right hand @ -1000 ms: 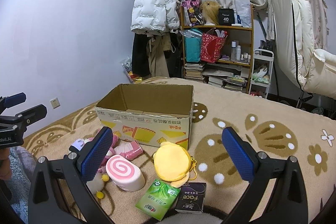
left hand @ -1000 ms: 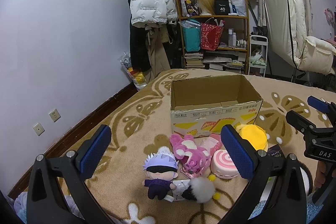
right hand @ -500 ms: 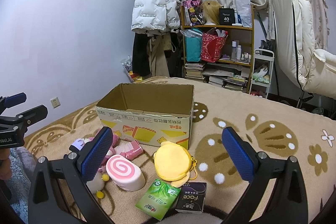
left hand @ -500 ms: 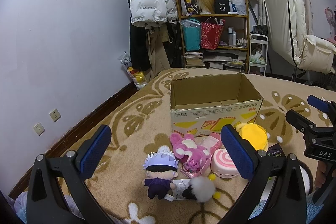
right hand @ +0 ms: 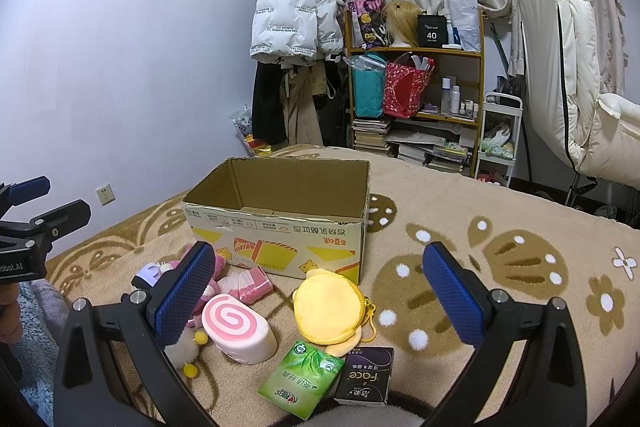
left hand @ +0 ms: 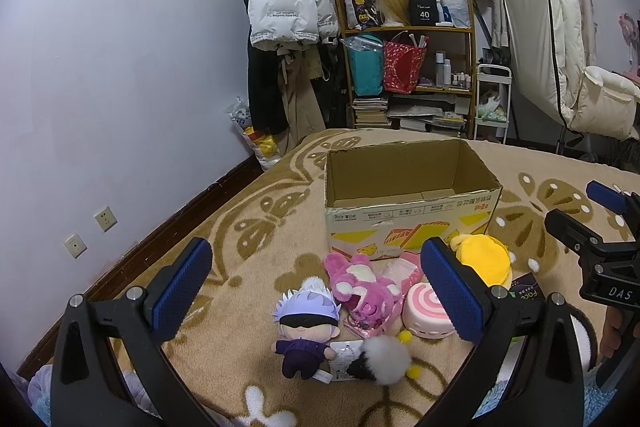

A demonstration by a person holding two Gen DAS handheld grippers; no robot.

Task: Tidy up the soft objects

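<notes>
Pink swirl plush (right hand: 238, 329) just beside right tongs (right hand: 320, 297), left tongs (left hand: 316, 291); both agape, empty.

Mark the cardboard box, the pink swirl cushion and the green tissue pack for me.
cardboard box (right hand: 280, 247): right wrist view, printed front wall.
pink swirl cushion (right hand: 230, 321): right wrist view, spiral end face.
green tissue pack (right hand: 302, 377): right wrist view, middle of the wrapper.

Open cardboard box (left hand: 408, 215) upright on blanket, pink bunny plush (left hand: 360, 287), swirl-roll cushion (right hand: 238, 327), yellow pouch (right hand: 326, 311) before it
</notes>
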